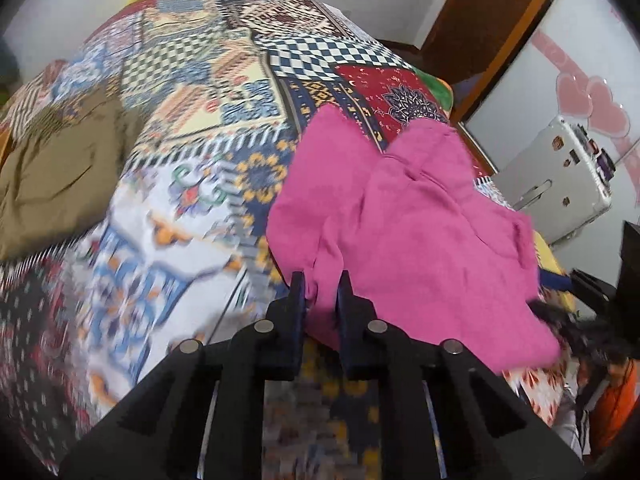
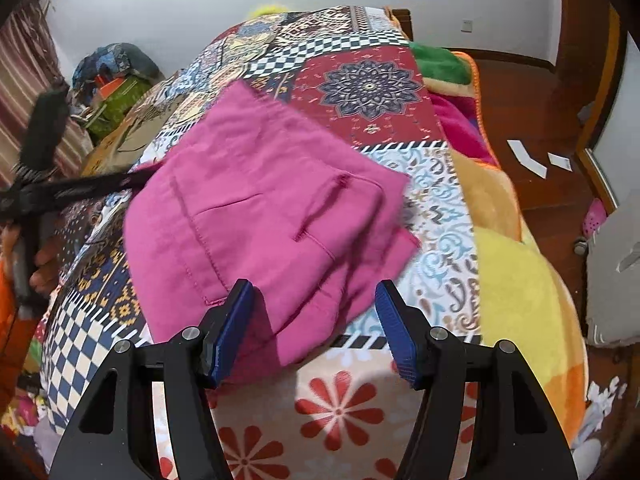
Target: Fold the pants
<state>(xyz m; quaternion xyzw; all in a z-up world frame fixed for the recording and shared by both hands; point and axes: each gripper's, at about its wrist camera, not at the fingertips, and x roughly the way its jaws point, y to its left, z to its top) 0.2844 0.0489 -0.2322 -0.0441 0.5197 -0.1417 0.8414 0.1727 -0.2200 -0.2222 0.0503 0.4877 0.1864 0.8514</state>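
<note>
Pink pants (image 1: 400, 220) lie partly folded on the patchwork bedspread (image 1: 192, 128), pocket seams facing up (image 2: 260, 208). In the left wrist view my left gripper (image 1: 322, 292) is shut on a pinched fold at the pants' near edge. The right wrist view shows the same gripper as a dark arm (image 2: 136, 178) reaching the pants' left edge. My right gripper (image 2: 316, 308) stands open over the near corner of the pants. Fabric lies between its blue pads (image 2: 234, 320), which do not press on it.
An olive-brown garment (image 1: 52, 184) lies on the bed to the left. A yellow and orange blanket (image 2: 520, 280) hangs over the bed's right side, with wooden floor (image 2: 540, 100) beyond. A heap of bags (image 2: 116, 76) stands at the far left, a hand (image 2: 44, 264) at the left edge.
</note>
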